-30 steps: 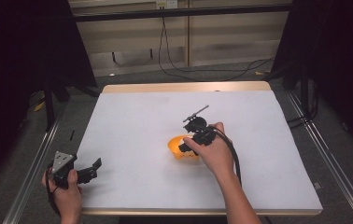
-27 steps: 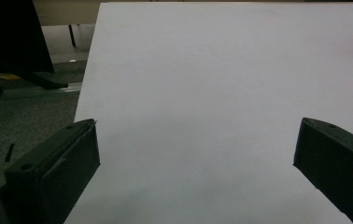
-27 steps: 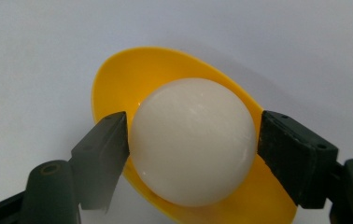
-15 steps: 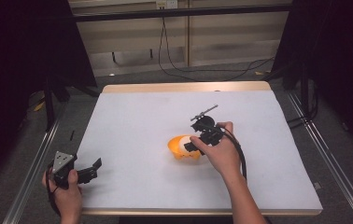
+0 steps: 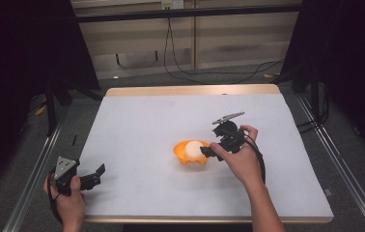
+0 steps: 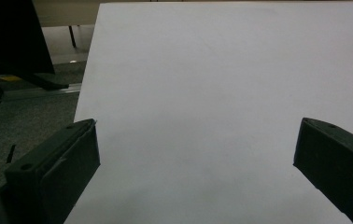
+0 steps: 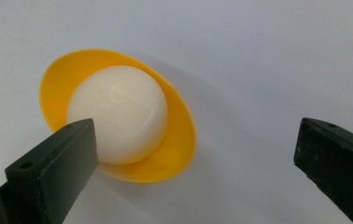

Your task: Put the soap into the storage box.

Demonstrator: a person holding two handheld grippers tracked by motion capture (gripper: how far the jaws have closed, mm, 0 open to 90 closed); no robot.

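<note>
Nearest the front edge, at the table's (image 5: 137, 121) front left corner, the left gripper (image 5: 93, 176) sits low in the person's left hand (image 5: 69, 205), its jaws spread wide with nothing between them. In the left gripper view those two black jaws frame bare white tabletop, with the table's left edge and the dark floor (image 6: 30, 112) beyond it running off to one side.

Further in, just right of the table's middle, the right hand (image 5: 241, 162) carries the right gripper (image 5: 208, 151). Its jaws have just been opening and now stand wide apart, with nothing clamped between them. In the right gripper view one jaw overlaps the near side of the ball (image 7: 117, 114), but the pads are not pressing on it; the other jaw is well apart, over plain table.

The ball (image 5: 193, 148) is white and smooth, sitting inside the orange bowl (image 5: 190, 160), which stands on the table near the centre, just left of the right gripper's tips. The ball fills most of the bowl (image 7: 174, 144) and rises above its rim.

Past the far edge, cables (image 5: 209, 72) trail across the floor in front of a pale wall (image 5: 132, 43).
</note>
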